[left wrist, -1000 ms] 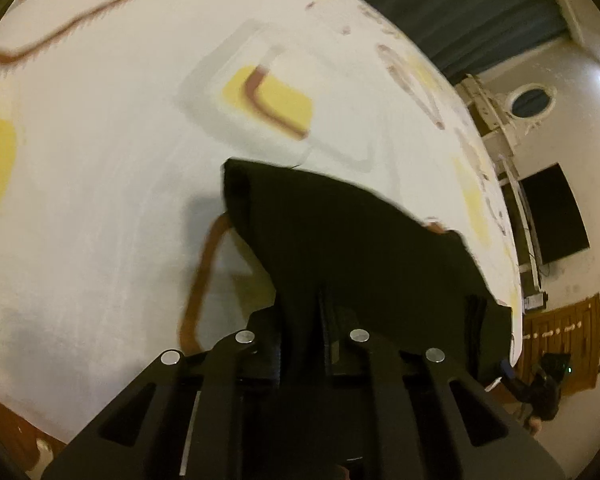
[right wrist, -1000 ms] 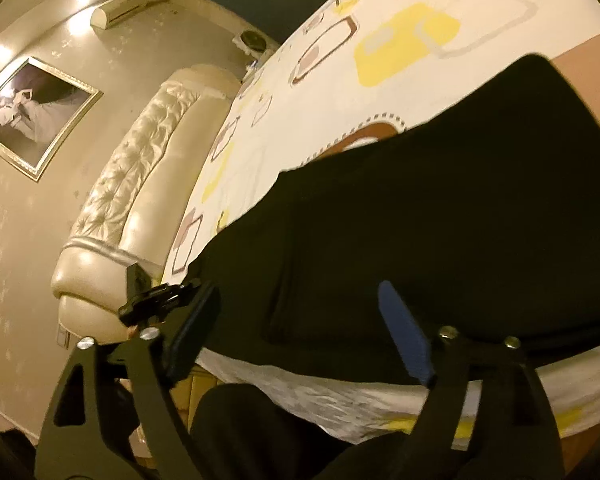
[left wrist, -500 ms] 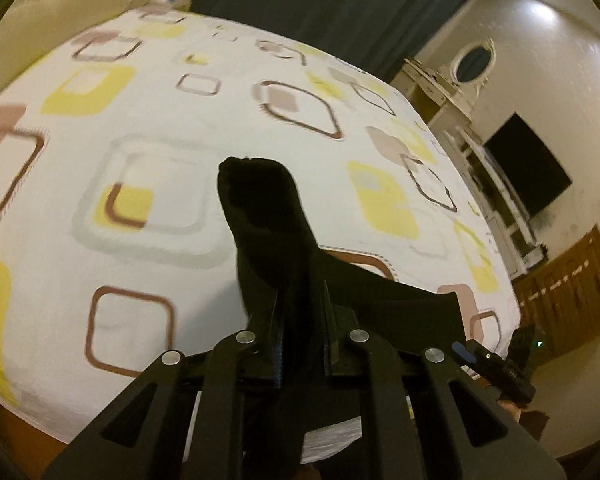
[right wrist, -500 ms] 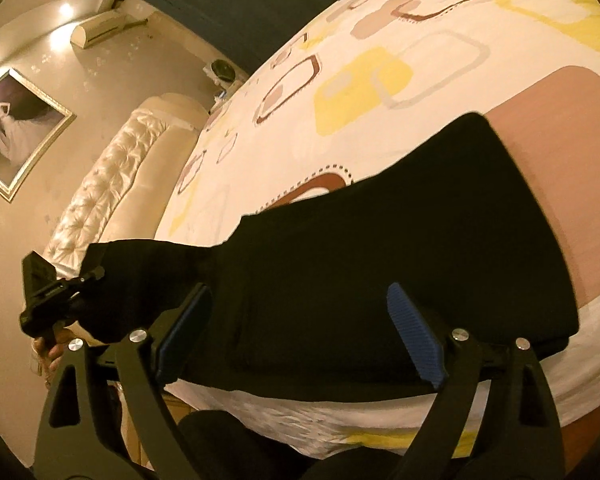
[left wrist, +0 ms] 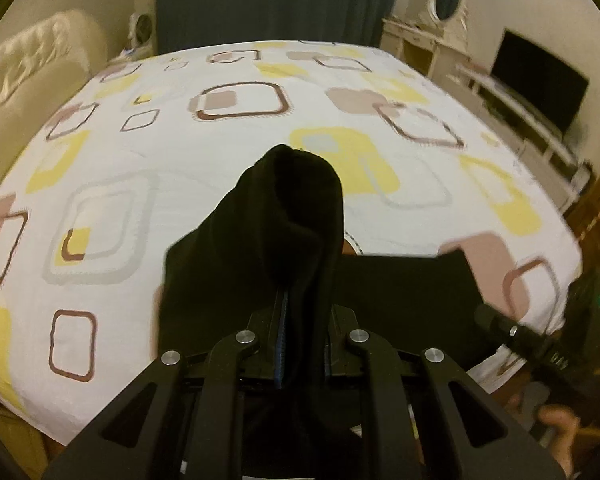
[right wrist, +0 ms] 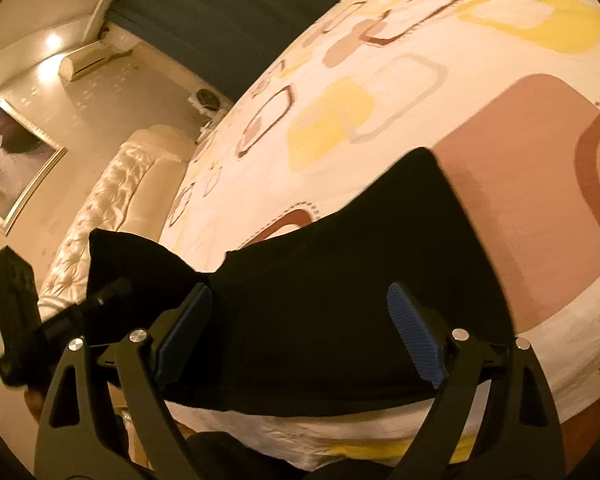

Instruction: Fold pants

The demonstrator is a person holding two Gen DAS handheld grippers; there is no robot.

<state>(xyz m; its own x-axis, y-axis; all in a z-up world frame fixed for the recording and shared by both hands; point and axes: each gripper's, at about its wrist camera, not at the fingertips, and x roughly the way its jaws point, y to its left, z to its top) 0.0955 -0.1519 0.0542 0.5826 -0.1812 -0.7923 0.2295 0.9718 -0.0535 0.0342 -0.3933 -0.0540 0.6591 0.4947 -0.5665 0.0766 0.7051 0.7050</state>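
My left wrist camera rides just behind the left gripper (left wrist: 302, 344), looking steeply down and across the bed (left wrist: 180, 152) toward the far dark curtain (left wrist: 268, 0), with the headboard (left wrist: 24, 76) at left and the television (left wrist: 540, 84) at right. My right wrist camera sits close behind the right gripper (right wrist: 300, 336), low at the bed's near edge, tilted, facing along the mattress toward the headboard and a framed picture (right wrist: 8, 160). Both views share the black pants (left wrist: 400, 292) on the near part of the patterned sheet, and each catches the other gripper at its edge.
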